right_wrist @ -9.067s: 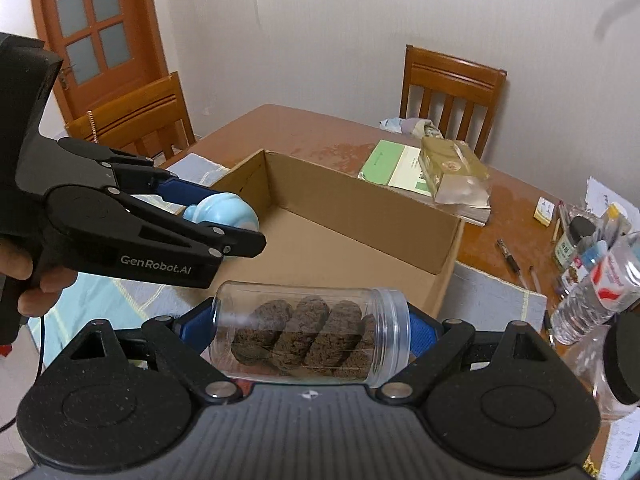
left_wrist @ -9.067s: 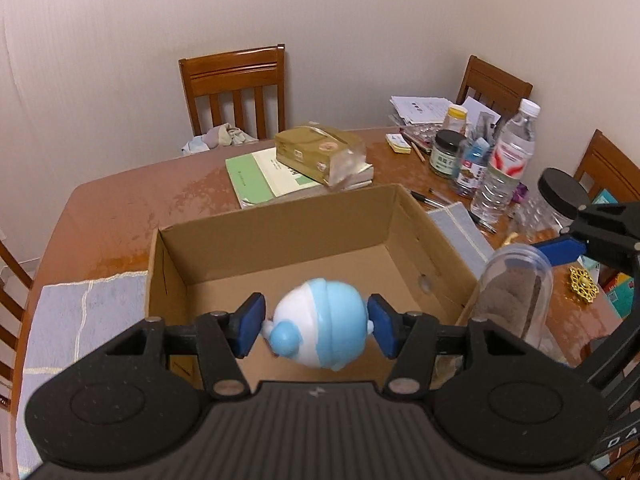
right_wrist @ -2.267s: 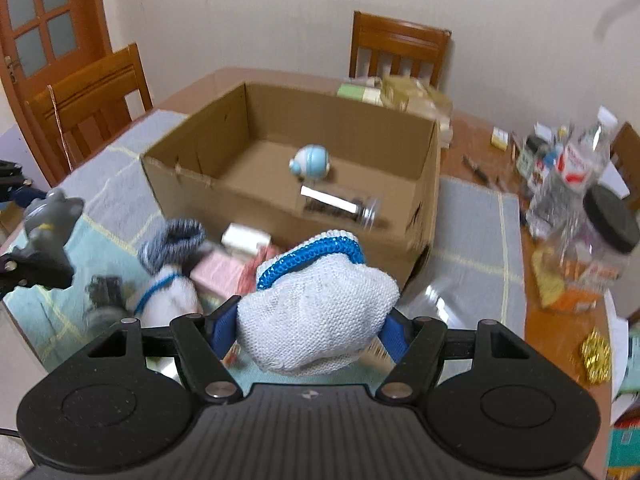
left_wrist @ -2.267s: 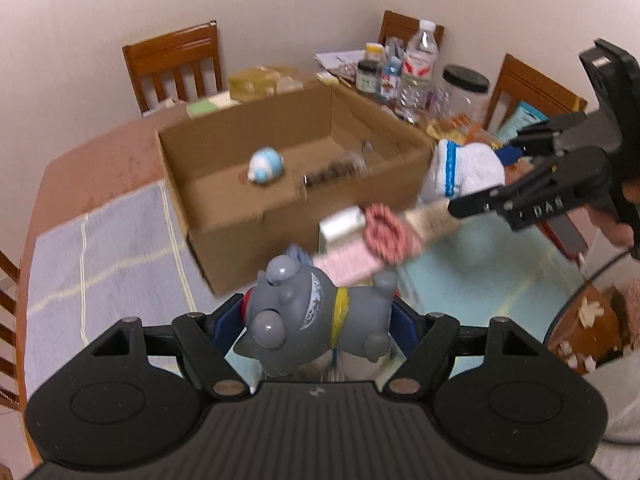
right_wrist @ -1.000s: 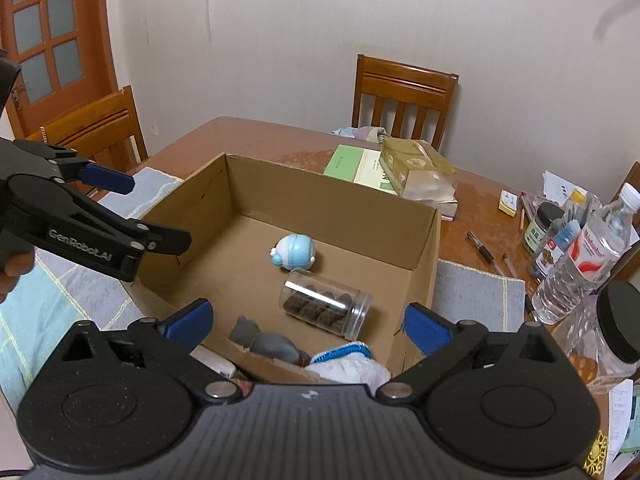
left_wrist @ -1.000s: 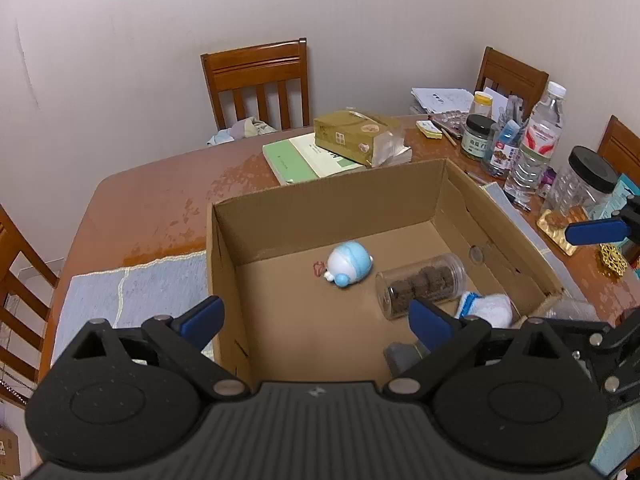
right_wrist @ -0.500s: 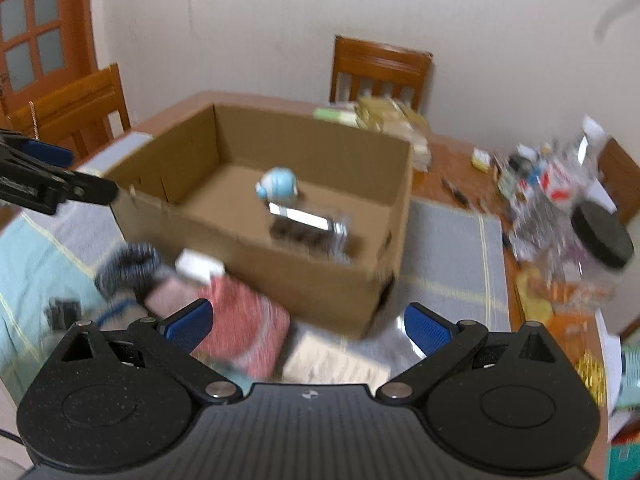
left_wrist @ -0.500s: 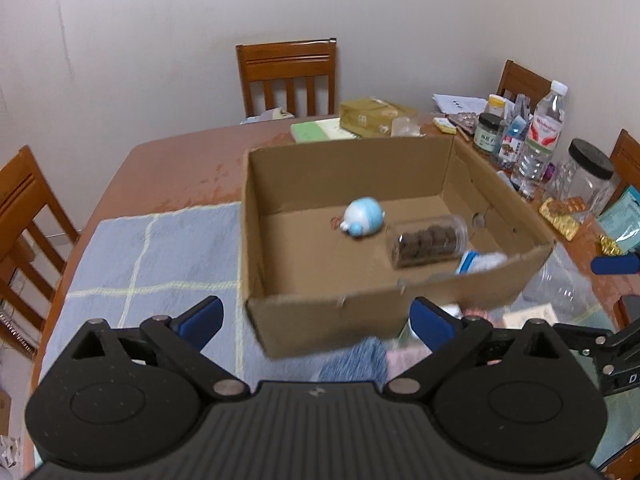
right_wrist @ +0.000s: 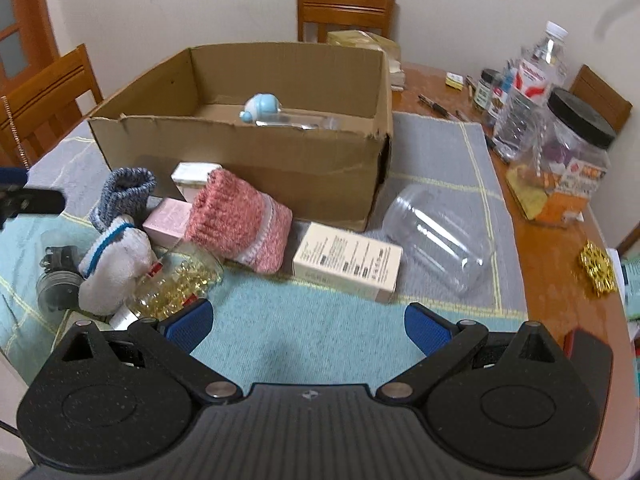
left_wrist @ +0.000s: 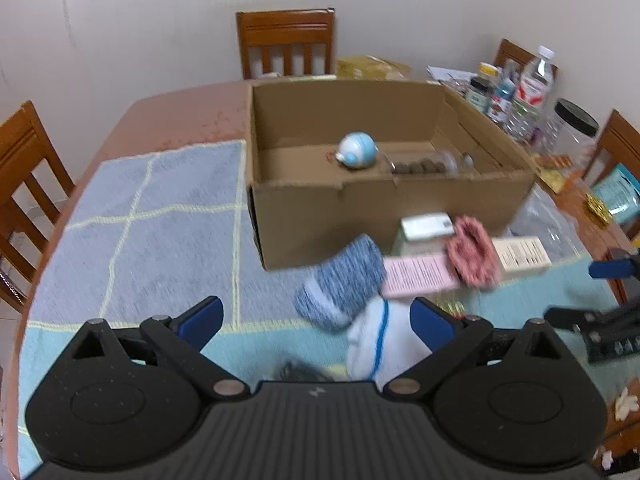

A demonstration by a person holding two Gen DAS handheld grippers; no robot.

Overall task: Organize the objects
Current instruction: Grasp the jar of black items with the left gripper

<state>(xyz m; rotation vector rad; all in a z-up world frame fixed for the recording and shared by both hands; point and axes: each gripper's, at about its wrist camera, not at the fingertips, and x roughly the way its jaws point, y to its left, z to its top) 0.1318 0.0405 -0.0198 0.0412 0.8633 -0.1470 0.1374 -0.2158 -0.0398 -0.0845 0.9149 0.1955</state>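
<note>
The cardboard box (right_wrist: 248, 160) sits in the middle of the table, and everything else can be placed from it. Inside it lie a blue-and-white round toy (left_wrist: 357, 155) and a clear jar of brown pieces (left_wrist: 422, 165) on its side. Just in front of the box, on the teal cloth, waits a loose heap: a pink knitted sock (right_wrist: 240, 220), a blue-grey knitted sock (right_wrist: 126, 190), a white sock with a blue band (right_wrist: 114, 264), a pink carton (right_wrist: 168, 216), a cream carton (right_wrist: 346, 260), and a bottle of yellow capsules (right_wrist: 176, 280). An empty clear jar (right_wrist: 438, 236) lies at the box's front right corner.

Both tools hang in front of the box, above that heap. The left gripper (left_wrist: 316, 318) has its fingers spread wide with nothing between them, poised over the white sock. The right gripper (right_wrist: 308, 322) is likewise spread and empty, facing the cream carton.

This looks like the gap between loads: some things are boxed, most are not. The next move, I'd judge, calls for each tool to drop onto one item, close, and lift clear of the box's front wall.
</note>
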